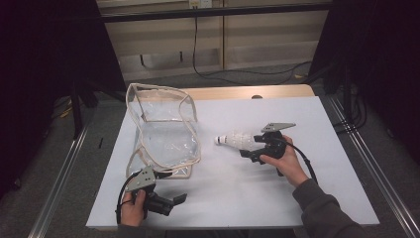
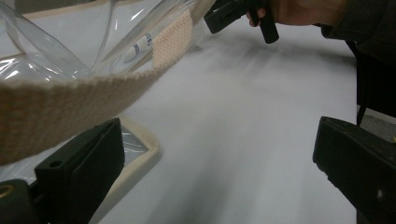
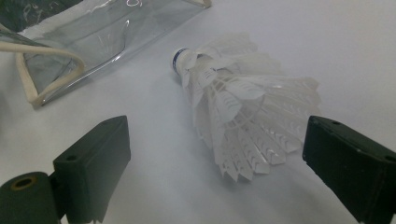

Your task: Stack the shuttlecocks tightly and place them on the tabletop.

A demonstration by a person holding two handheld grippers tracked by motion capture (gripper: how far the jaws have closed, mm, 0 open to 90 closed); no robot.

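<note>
Your right gripper (image 3: 215, 154) has its fingers spread wide around the shuttlecock (image 3: 243, 107) lying on the tabletop (image 1: 237, 193), gripping nothing; your left gripper (image 2: 215, 172) gapes empty near the clear bag (image 1: 166, 131)

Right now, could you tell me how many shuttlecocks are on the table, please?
1. The white shuttlecock lies on its side on the table, between the clear bag and the right gripper, whose open jaws flank its feathers. None shows inside the bag.

I saw the table (image 1: 317, 198), topped white, carrying two things: a clear bag (image 1: 166, 134) with cream trim stood toward its left edge, and a white shuttlecock (image 1: 235, 140) lay on its side near the middle, cork toward the bag.
</note>
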